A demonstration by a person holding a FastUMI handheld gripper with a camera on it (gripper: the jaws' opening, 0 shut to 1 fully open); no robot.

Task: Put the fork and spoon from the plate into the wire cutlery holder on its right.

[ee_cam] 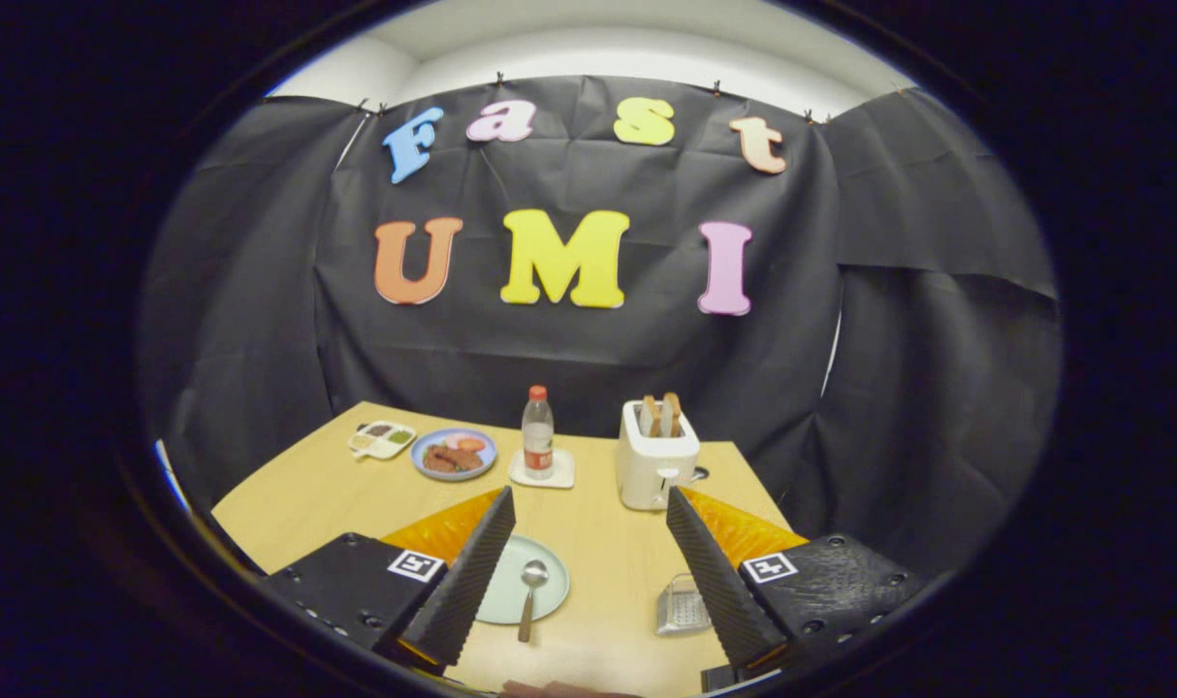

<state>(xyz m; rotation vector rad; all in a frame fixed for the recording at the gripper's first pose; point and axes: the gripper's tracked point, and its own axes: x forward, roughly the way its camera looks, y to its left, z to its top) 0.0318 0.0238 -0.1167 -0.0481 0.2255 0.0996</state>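
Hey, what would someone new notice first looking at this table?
Probably the open tongs, spread wide above the wooden table. Between them lies a spoon on a pale plate, with the wire cutlery holder to its right. Beyond stand a white toaster and a bottle.

A pale green round plate (540,582) is sitting on the wooden table, partly hidden behind the left finger of the gripper. A metal spoon (530,596) is lying on it, bowl pointing to about twelve o'clock, its handle running down toward six o'clock and reaching past the plate's near rim. At the plate's three o'clock, well apart from it, the wire cutlery holder (683,604) is standing upright, just beside the right finger. I cannot make out the fork.
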